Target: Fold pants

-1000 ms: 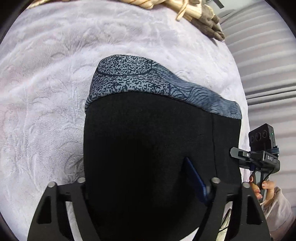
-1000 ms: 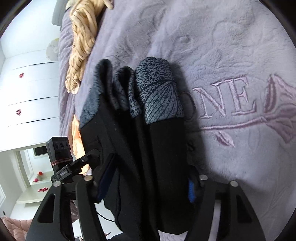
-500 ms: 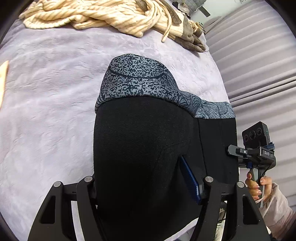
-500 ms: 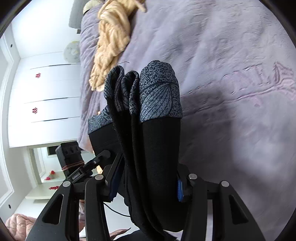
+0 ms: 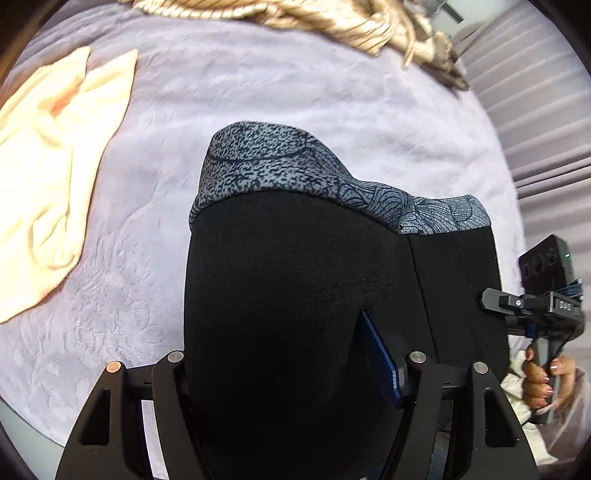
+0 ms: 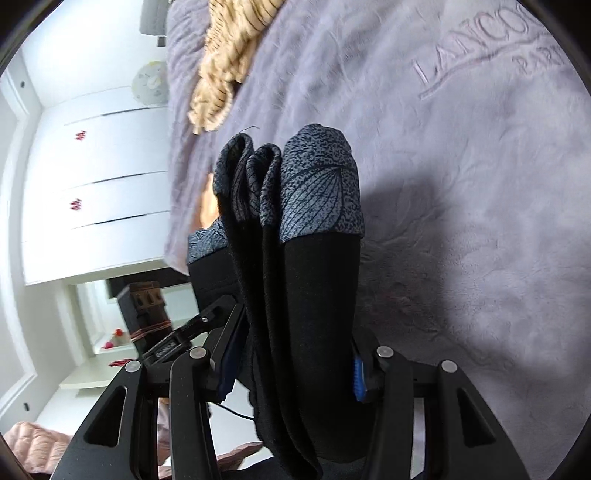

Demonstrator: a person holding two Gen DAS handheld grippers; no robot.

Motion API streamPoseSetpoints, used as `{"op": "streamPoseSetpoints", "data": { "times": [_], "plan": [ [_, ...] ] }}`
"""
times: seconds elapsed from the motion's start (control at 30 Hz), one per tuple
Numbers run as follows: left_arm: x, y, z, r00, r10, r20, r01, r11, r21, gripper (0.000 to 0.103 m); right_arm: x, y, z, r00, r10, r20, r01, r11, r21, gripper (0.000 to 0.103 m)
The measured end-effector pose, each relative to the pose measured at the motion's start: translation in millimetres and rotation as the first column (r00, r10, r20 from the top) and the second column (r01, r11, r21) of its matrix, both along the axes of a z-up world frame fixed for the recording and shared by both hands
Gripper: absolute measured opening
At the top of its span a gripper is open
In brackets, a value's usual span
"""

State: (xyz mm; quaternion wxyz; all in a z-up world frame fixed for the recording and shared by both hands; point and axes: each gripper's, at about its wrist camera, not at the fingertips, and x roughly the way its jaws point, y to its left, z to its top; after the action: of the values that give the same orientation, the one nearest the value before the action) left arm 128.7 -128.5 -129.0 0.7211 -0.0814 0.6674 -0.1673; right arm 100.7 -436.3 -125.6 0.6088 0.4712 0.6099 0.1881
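Note:
The black pants (image 5: 295, 302) with a grey patterned band (image 5: 266, 166) are folded into a thick bundle and held up above the lilac blanket (image 5: 155, 206). My left gripper (image 5: 291, 373) is shut on one end of the bundle, which hides most of its fingers. My right gripper (image 6: 295, 369) is shut on the other end, where several folded layers of the pants (image 6: 314, 280) stand side by side. The right gripper also shows at the right edge of the left wrist view (image 5: 539, 310), held by a hand.
A pale yellow garment (image 5: 48, 192) lies on the blanket at the left. A cream striped knit (image 5: 295, 14) lies at the far edge, and it also shows in the right wrist view (image 6: 229, 66). White cabinets (image 6: 92, 177) stand beyond the bed's edge. Embossed lettering (image 6: 480, 55) marks the blanket.
Both grippers have carried the folded pants sideways over the bed. The yellow garment has come into the left view, and the lettering in the right view has shifted.

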Motion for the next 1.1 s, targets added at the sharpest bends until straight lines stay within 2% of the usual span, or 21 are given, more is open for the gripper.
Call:
{"op": "streamPoseSetpoints", "data": {
  "times": [0.03,0.07,0.1,0.13,0.2,0.27,0.37,0.4,0.43,0.47,0.5,0.57,0.63,0.7,0.77,0.83,0.87,1.0,1.1],
  "plan": [
    [1.0,1.4,-14.2,1.0,0.009,-0.028,-0.009,1.0,0.023,0.074,1.1,5.6,-8.8,1.0,0.006,-0.025,-0.006,1.0,-0.028,0.051],
    [1.7,4.4,-27.8,0.998,0.028,-0.054,-0.027,0.999,0.031,0.084,2.7,9.4,-17.9,0.998,0.013,-0.055,-0.016,0.998,-0.061,0.051],
    [1.9,7.3,-37.1,0.996,0.044,-0.072,-0.041,0.998,0.048,0.087,3.7,11.3,-27.3,0.995,0.022,-0.097,-0.034,0.992,-0.12,0.053],
    [0.5,11.5,-38.2,0.996,0.052,-0.074,-0.049,0.998,0.05,0.089,4.5,13.0,-36.4,0.988,0.031,-0.148,-0.058,0.982,-0.178,0.059],
    [0.2,12.6,-28.7,0.997,0.056,-0.052,-0.053,0.996,0.069,0.089,4.3,14.8,-41.7,0.98,0.031,-0.199,-0.071,0.978,-0.195,0.061],
    [5.5,6.6,-11.6,0.999,0.052,0.011,-0.053,0.991,0.121,0.089,4.4,14.8,-26.5,0.982,0.051,-0.183,-0.097,0.963,-0.253,0.063],
    [15.7,19.7,12.1,0.991,0.093,0.091,-0.105,0.985,0.139,0.089,5.6,10.6,0.3,0.985,0.081,-0.154,-0.133,0.921,-0.365,0.062],
    [21.9,22.9,16.3,0.987,0.109,0.114,-0.126,0.98,0.156,0.089,3.7,6.2,7.9,0.988,0.075,-0.135,-0.12,0.922,-0.369,0.054],
    [28.4,24.3,17.9,0.984,0.122,0.129,-0.143,0.975,0.17,0.089,0.8,2.9,16.5,0.992,0.062,-0.108,-0.097,0.926,-0.366,0.039],
    [36.3,25.3,17.3,0.981,0.135,0.137,-0.159,0.971,0.179,0.089,3.6,0.2,26.4,0.996,0.046,-0.074,-0.07,0.931,-0.359,0.034],
    [44.8,25.9,13.0,0.98,0.146,0.132,-0.169,0.969,0.181,0.089,8.4,-1.5,31.5,0.998,0.037,-0.05,-0.053,0.931,-0.361,0.03],
    [53.4,23.9,4.5,0.982,0.147,0.122,-0.169,0.967,0.189,0.089,18.4,3.1,43.0,0.999,0.029,0.016,-0.021,0.927,-0.375,0.03],
    [51.9,18.2,-8.2,0.985,0.114,0.13,-0.144,0.958,0.246,0.089,25.7,16.6,46.5,0.998,0.047,0.035,-0.03,0.924,-0.382,0.03],
    [38.6,37.1,-18.0,0.986,0.102,0.129,-0.135,0.95,0.281,0.09,35.5,36.5,39.9,0.996,0.085,0.021,-0.069,0.907,-0.415,0.03],
    [42.0,40.5,-23.9,0.985,0.123,0.117,-0.151,0.949,0.275,0.102,40.0,52.1,24.2,0.988,0.151,-0.035,-0.148,0.848,-0.508,0.026],
    [43.5,43.2,-23.4,0.986,0.132,0.099,-0.154,0.953,0.261,0.103,42.0,59.5,8.7,0.981,0.187,-0.057,-0.186,0.8,-0.571,0.025],
    [43.3,44.6,-20.0,0.987,0.13,0.097,-0.151,0.954,0.26,0.103,41.9,58.4,6.8,0.981,0.184,-0.059,-0.184,0.796,-0.576,0.024],
    [32.3,37.4,-0.8,0.988,0.066,0.143,-0.107,0.948,0.299,0.103,32.7,42.7,13.3,0.988,0.145,-0.061,-0.154,0.823,-0.547,0.024],
    [19.2,28.9,12.2,0.986,0.021,0.167,-0.073,0.948,0.311,0.103,22.5,34.7,20.0,0.989,0.126,-0.075,-0.146,0.828,-0.542,0.028]
  ]
}}
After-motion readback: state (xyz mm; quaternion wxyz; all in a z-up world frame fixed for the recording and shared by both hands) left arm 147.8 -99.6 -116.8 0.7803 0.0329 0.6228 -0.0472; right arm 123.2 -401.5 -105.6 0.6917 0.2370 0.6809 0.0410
